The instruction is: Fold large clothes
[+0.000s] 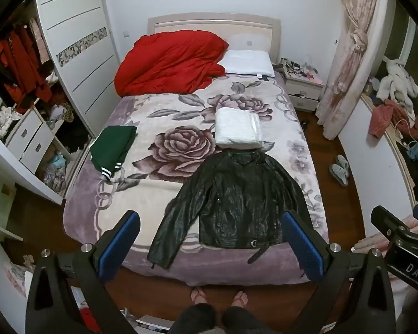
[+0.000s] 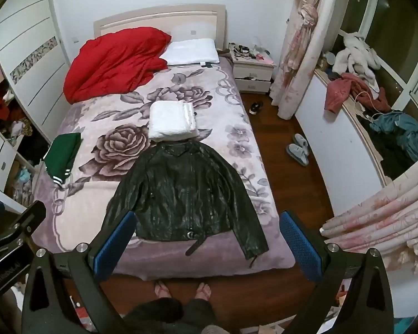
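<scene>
A black leather jacket (image 1: pixel 237 197) lies spread flat, sleeves out, at the foot end of the bed (image 1: pixel 92 222); it also shows in the right wrist view (image 2: pixel 184 192). My left gripper (image 1: pixel 209 239) is open and empty, held high above the foot of the bed. My right gripper (image 2: pixel 206 239) is open and empty, also high above the jacket's hem. The right gripper's body shows at the right edge of the left wrist view (image 1: pixel 398 239). A folded white garment (image 1: pixel 238 132) lies just beyond the jacket's collar. A folded green garment (image 1: pixel 112 147) lies at the bed's left edge.
A red quilt (image 1: pixel 170 61) and a white pillow (image 1: pixel 248 61) lie at the headboard. An open wardrobe (image 1: pixel 22 64) stands left, a nightstand (image 1: pixel 303 86) and curtain (image 1: pixel 345 55) right. Slippers (image 2: pixel 299 149) lie on the wooden floor. The person's feet (image 1: pixel 217 297) stand at the bed's foot.
</scene>
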